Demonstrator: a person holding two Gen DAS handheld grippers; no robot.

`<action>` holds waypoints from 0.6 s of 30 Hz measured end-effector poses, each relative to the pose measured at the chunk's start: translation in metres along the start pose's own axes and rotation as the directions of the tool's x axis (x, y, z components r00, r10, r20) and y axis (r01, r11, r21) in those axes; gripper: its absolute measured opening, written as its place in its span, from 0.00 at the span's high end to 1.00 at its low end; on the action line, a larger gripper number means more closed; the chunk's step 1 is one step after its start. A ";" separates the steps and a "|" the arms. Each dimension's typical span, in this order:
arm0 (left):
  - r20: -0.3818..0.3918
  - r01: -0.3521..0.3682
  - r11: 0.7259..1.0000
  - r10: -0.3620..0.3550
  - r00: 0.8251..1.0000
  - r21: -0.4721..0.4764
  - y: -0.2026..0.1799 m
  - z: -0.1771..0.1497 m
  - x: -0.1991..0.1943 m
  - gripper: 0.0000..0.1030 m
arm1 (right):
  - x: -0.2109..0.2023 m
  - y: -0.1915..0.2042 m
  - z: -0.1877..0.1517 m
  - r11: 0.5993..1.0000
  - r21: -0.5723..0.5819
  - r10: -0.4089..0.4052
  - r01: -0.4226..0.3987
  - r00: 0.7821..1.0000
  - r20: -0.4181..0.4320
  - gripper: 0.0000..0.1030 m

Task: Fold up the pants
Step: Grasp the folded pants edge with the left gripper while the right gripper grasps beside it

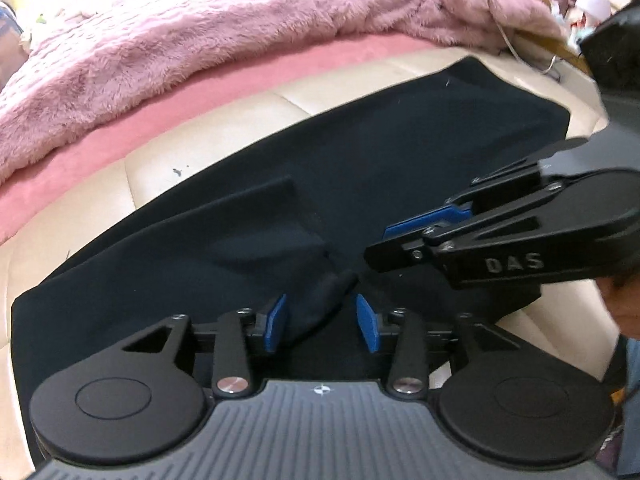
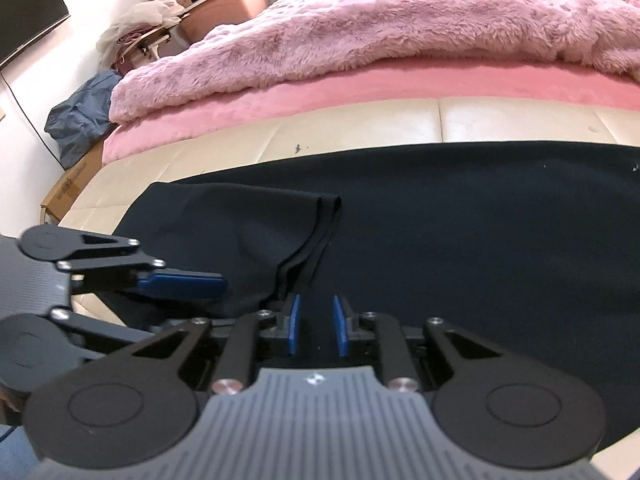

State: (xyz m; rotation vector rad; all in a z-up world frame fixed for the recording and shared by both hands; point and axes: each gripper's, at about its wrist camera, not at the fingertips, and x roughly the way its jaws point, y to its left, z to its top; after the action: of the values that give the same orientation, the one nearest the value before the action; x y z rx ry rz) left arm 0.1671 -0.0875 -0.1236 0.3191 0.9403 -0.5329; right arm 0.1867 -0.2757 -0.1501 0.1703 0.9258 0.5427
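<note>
Left wrist view shows the dark pants (image 1: 360, 152) spread flat along a cream padded bench (image 1: 160, 168) at the foot of a bed, with a pink sheet (image 1: 100, 148) and a fluffy mauve blanket (image 1: 200, 32) behind. The left tongs (image 1: 320, 316) stand moderately apart over the near edge of the pants; a rolled ridge of the dark cloth (image 1: 328, 300) rises between the blue pads, closer to the left pad, and the pads do not press on it. The right tongs (image 1: 380, 248) reach in from the right, their fingers drawn near together just above the cloth; whether any fabric is pinched there I cannot tell.

Right wrist view shows the right tongs (image 2: 316, 324) narrow, with a slim gap between the blue pads (image 2: 295, 324) and dark cloth under them. A folded-over layer of the pants (image 2: 248, 232) ends in a stitched hem (image 2: 320, 224) just ahead. The left tongs (image 2: 184, 284) enter from the left, low over that fold.
</note>
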 end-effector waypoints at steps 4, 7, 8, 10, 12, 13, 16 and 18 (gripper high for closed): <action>-0.001 0.042 0.997 -0.042 0.999 -0.061 0.011 -0.002 -0.003 0.92 | 0.000 0.005 -0.002 0.999 -0.036 0.011 -0.011 1.000 0.006 0.85; 0.009 0.078 0.989 -0.078 0.997 -0.125 0.024 -0.001 -0.010 0.99 | 0.000 0.008 -0.003 0.997 -0.074 0.008 -0.008 1.000 0.010 0.85; 0.014 0.090 0.985 -0.089 0.996 -0.148 0.029 -0.001 -0.012 0.99 | 0.000 0.009 -0.003 0.996 -0.085 0.007 -0.006 1.000 0.012 0.85; 0.029 0.121 0.973 -0.117 0.993 -0.197 0.039 0.000 -0.018 1.00 | 0.000 0.011 -0.004 0.995 -0.101 0.015 -0.014 1.000 0.014 0.85; 0.052 0.140 0.962 -0.131 0.990 -0.234 0.046 0.003 -0.024 1.00 | -0.001 0.013 -0.003 0.994 -0.110 0.033 -0.031 0.999 0.019 0.85; 0.063 0.151 0.956 -0.140 0.988 -0.253 0.050 0.004 -0.028 1.00 | -0.001 0.015 -0.002 0.992 -0.120 0.042 -0.039 0.999 0.025 0.85; 0.099 0.136 0.946 -0.112 0.989 -0.294 0.061 0.008 -0.040 1.00 | 0.003 0.018 0.003 0.991 -0.123 0.053 -0.050 0.998 0.023 0.85; 0.128 0.146 0.932 -0.109 0.986 -0.333 0.068 0.010 -0.048 1.00 | 0.011 0.018 0.007 0.992 -0.111 0.065 -0.063 0.998 0.012 0.85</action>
State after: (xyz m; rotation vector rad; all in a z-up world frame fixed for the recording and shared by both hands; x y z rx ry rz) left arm 0.1899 -0.0222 -0.0762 -0.0850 0.9335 -0.4896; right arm 0.1908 -0.2544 -0.1471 0.1044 0.8746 0.6500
